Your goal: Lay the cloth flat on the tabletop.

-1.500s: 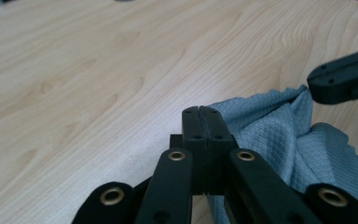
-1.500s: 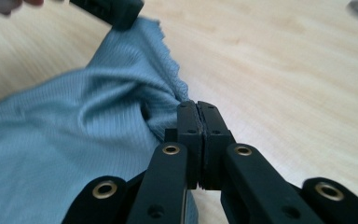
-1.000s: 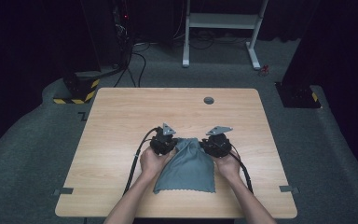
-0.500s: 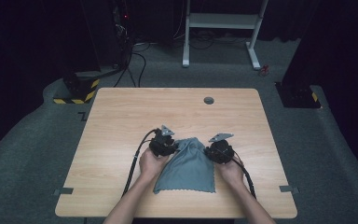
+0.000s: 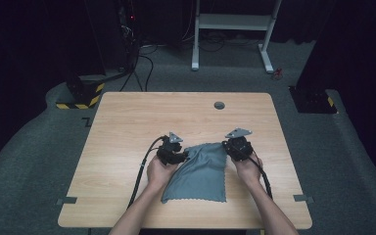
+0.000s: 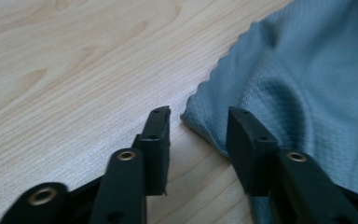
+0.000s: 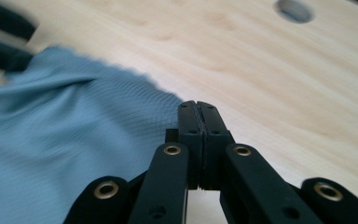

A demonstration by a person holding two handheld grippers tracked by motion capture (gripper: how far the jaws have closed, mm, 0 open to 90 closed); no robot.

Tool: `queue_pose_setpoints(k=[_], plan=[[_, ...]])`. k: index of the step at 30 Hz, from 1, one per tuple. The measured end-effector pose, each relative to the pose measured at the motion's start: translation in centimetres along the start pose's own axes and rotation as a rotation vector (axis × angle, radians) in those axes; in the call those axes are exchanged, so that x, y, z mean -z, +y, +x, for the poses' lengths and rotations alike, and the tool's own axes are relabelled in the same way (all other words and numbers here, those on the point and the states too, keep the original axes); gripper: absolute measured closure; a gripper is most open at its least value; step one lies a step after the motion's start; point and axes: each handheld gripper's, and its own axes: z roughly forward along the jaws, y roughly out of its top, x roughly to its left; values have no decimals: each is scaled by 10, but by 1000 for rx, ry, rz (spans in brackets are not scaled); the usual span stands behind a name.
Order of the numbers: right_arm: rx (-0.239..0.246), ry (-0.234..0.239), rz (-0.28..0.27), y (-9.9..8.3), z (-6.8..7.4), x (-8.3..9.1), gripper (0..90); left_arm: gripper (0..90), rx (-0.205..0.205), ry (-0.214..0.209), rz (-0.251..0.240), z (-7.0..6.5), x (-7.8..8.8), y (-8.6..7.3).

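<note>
A grey-blue cloth [image 5: 198, 174] lies on the wooden table [image 5: 176, 112] between the person's two hands. My left gripper [image 5: 181, 155] is at its far left corner. In the left gripper view the jaws [image 6: 198, 116] stand apart, having just been opening. The cloth's scalloped corner [image 6: 307, 70] lies between them, loose on the wood. My right gripper [image 5: 228, 147] is at the far right corner. In the right gripper view its jaws [image 7: 198, 105] have just closed pad to pad, and the cloth's edge [image 7: 51, 140] runs into their tips.
A round cable hole [image 5: 219, 105] [image 7: 293, 9] sits near the table's far edge. Behind the table stand a white desk frame [image 5: 232, 22] and a yellow-and-black striped base [image 5: 78, 98] on grey carpet. Tape marks [image 5: 68, 200] flank the near corners.
The left jaws have parted and let go of the cloth's corner. The right gripper has shifted slightly to the right, and the cloth's far edge has spread out between the two grippers.
</note>
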Motion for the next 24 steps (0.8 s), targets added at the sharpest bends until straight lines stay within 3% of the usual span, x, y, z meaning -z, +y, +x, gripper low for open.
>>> queue_pose_setpoints(k=[2,6,9,11,13,15,17,21,24], plan=[[-17,-25,26,3,-8,-7,897,674,-13,-5,26,-2,-5,0],[-37,-43,79,1,-15,-24,889,793,-26,-21,29,-4,-7,3],[-58,-30,73,-3,-12,-25,772,886,-55,-15,40,-7,-7,6],[-56,2,25,-4,-6,-17,759,892,-55,-17,23,-5,-4,10],[-13,49,-8,-8,6,-8,748,893,-55,-5,1,-2,2,18],[62,78,5,-15,23,-4,734,893,-49,5,-36,0,11,28],[85,103,17,-23,31,-5,722,892,-51,33,-76,2,18,37],[91,107,62,-32,36,-13,708,879,-40,90,-119,9,21,46],[64,123,60,-34,33,-15,701,735,8,69,-80,15,13,40]])
